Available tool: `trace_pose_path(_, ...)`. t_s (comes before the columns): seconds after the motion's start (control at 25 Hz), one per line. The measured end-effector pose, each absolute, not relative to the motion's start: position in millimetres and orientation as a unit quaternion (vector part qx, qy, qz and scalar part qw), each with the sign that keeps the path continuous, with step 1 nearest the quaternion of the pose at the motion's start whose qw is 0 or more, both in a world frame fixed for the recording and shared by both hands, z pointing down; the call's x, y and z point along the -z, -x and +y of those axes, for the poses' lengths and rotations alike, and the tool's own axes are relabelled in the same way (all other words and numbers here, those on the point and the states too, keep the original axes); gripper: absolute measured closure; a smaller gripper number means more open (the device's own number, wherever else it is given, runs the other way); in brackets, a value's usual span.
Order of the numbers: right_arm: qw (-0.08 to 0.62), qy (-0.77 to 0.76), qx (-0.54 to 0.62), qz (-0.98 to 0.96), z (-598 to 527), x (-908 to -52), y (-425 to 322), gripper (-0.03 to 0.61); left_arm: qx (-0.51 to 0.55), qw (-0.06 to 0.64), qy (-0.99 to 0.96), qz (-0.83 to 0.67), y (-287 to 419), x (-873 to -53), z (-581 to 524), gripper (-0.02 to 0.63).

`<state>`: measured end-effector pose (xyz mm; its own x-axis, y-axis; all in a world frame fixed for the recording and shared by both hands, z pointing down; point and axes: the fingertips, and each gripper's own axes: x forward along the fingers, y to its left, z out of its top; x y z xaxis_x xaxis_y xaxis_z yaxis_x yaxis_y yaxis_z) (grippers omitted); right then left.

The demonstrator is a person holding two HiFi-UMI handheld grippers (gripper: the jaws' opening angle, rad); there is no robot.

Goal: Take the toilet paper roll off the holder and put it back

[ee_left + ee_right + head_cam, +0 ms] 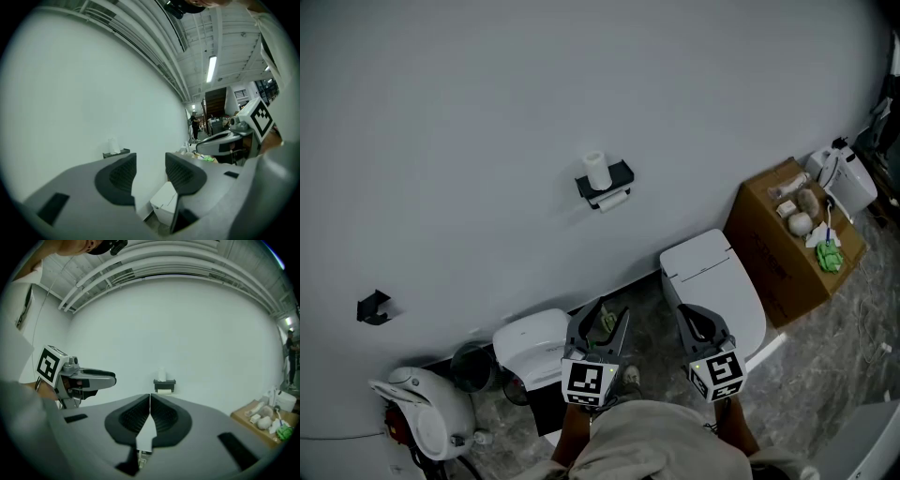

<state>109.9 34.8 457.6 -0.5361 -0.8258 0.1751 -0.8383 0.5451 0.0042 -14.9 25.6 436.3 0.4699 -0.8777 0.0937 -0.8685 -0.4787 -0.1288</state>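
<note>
Left tool (pixel 602 311): jaws stand a narrow gap apart, with nothing between them. Right tool (pixel 694 314): jaws closed, tips touching, empty. Both tools are held low, above the floor and well apart from the wall.

The holder (pixel 622 175) is a black shelf fixed to the white wall. The toilet paper roll (pixel 615 199) hangs beneath it. A second roll (pixel 597 171) stands upright on top.

A white toilet (pixel 722 277) stands against the wall below. A cardboard box (pixel 773 258) sits to its right.

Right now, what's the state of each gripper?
Left gripper: open, jaws apart, nothing between them.
Right gripper: closed, holding nothing.
</note>
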Motion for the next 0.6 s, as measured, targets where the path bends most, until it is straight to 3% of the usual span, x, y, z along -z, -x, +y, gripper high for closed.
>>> trace_pose_path(0.6,0.092,-0.48,-0.044,-0.871,-33.8,-461.8,-68.1,0.58,0.069,0.019,0.863,0.5,52.0,-441.1,-44.2,0.416)
